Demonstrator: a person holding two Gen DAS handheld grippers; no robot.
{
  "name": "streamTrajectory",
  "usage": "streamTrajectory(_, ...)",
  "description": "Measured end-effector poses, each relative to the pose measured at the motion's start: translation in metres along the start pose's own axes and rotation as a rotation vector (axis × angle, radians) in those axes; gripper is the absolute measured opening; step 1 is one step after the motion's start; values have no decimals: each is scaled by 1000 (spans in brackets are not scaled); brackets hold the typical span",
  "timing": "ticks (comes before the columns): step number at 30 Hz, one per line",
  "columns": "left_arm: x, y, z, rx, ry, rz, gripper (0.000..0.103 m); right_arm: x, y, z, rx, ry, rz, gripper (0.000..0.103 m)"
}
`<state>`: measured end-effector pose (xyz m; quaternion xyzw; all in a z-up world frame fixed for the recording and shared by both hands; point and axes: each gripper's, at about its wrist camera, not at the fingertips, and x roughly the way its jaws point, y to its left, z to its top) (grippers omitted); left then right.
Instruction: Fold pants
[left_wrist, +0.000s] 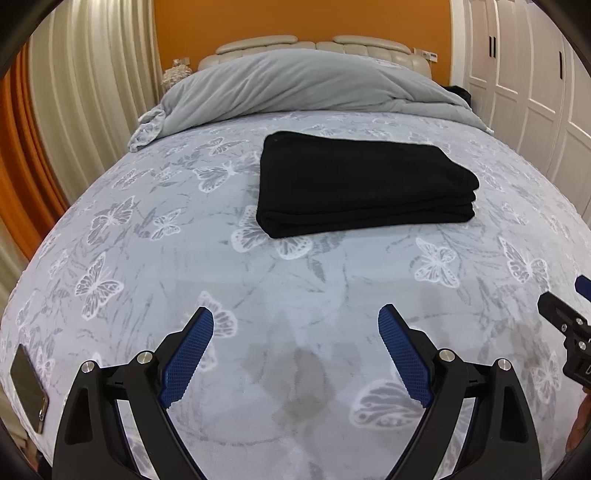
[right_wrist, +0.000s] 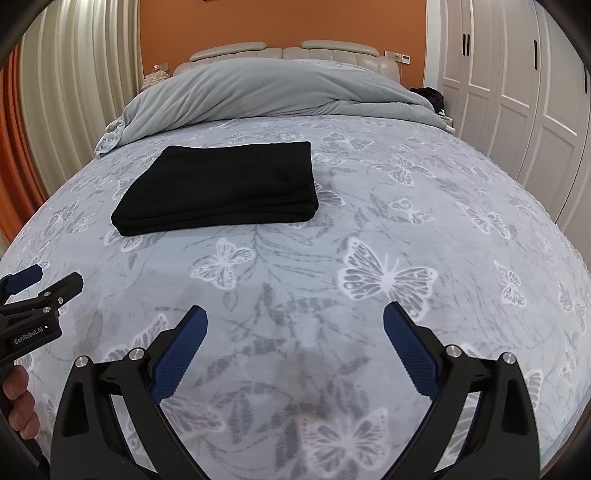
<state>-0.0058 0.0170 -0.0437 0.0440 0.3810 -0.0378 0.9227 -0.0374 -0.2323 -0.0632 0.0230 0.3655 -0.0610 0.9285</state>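
On the bed, left gripper (left_wrist: 295, 350): jaws wide apart, empty; slightly nearer.
Pants (left_wrist: 362, 184): folded black stack ahead of both grippers, long axis left–right, well apart.
Right gripper (right_wrist: 295, 350): spread, empty; stack ahead-left.

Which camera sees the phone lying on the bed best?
The left wrist view. The phone lies at the bed's near left edge there, dark and flat, beside the open left gripper. The right wrist view does not show it at all.
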Motion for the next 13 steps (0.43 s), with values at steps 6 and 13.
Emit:
streamTrajectory(6, -3, 2, -1, -30, -30, -16, 88, 1, 0, -1, -10, 3, 3, 94)
streamTrajectory(13, 7, -6, -5, 9, 21, 4, 88, 2, -4, -3, -15, 8, 2, 94)
